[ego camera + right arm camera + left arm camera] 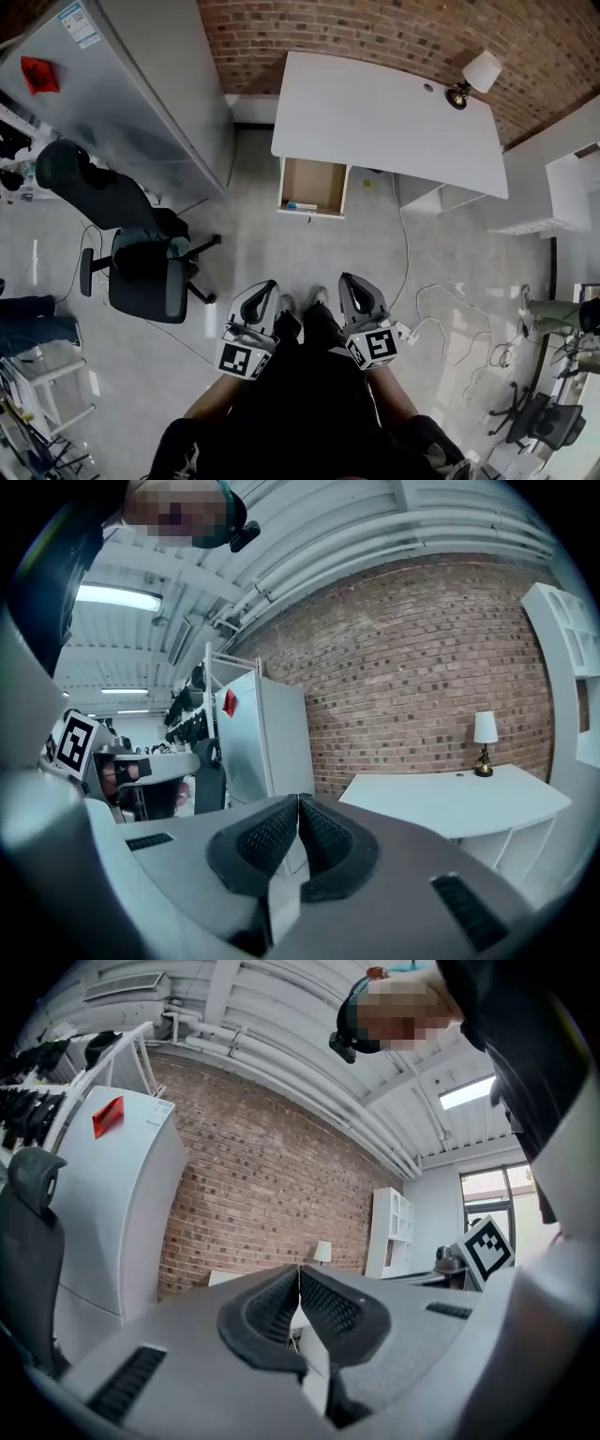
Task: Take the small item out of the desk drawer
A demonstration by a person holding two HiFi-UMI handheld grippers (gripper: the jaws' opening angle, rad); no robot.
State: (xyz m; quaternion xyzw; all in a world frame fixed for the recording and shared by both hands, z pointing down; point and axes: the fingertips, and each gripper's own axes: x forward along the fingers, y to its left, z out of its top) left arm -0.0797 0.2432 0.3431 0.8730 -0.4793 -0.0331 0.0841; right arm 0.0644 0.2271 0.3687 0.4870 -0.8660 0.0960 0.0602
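The white desk (384, 112) stands against the brick wall, several steps ahead of me. Its wooden drawer (314, 185) is pulled open, and a small blue and white item (302, 206) lies at its front edge. My left gripper (265, 287) and right gripper (352, 281) hang side by side low in front of my legs, far from the drawer. Both are shut with nothing between the pads. In the left gripper view the jaws (299, 1283) meet in a closed line. The right gripper (298, 808) looks the same, with the desk (450, 803) beyond it.
A tall grey cabinet (131, 84) stands at the left. A black office chair (145, 272) sits on the floor to my left. A lamp (473, 80) is on the desk's far right corner. Cables (441, 309) trail across the floor at right, near a white shelf unit (572, 187).
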